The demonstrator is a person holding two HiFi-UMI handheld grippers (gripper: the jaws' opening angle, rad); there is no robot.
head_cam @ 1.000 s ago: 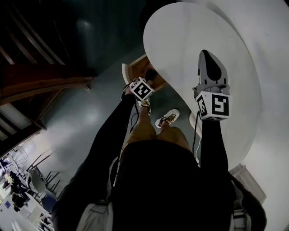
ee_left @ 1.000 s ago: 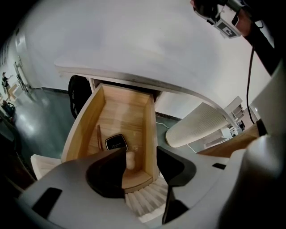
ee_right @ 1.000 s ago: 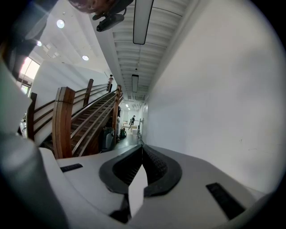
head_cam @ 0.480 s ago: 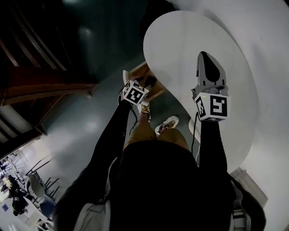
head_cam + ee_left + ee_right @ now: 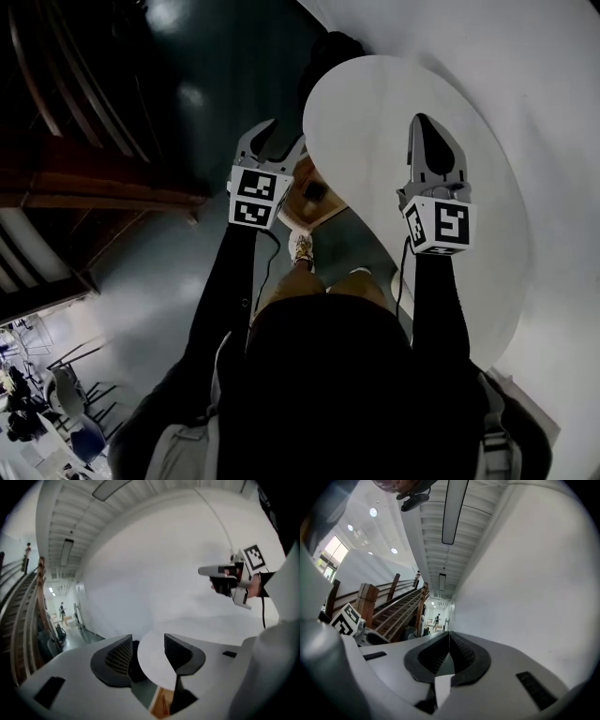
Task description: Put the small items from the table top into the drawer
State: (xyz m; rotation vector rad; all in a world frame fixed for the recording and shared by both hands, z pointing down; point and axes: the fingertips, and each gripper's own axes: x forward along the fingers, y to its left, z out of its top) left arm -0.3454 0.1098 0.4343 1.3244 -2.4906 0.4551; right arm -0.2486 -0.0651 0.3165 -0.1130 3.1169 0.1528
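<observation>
Drawer (image 5: 323, 214): open below the bench (image 5: 375, 103) rim, one dark item (image 5: 316, 190) inside.
Bench: no small items visible on top.
Left tongs (image 5: 279, 141): released, empty.
Right tongs (image 5: 422, 122): clenched, empty.
Progress: seemingly near finished; drawer not yet closed.

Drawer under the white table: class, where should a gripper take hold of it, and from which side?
Probably its outer front edge, from above, on the side away from the table top: the drawer stands pulled out, open upward, its back tucked under the top. The open left gripper hangs nearest.
</observation>
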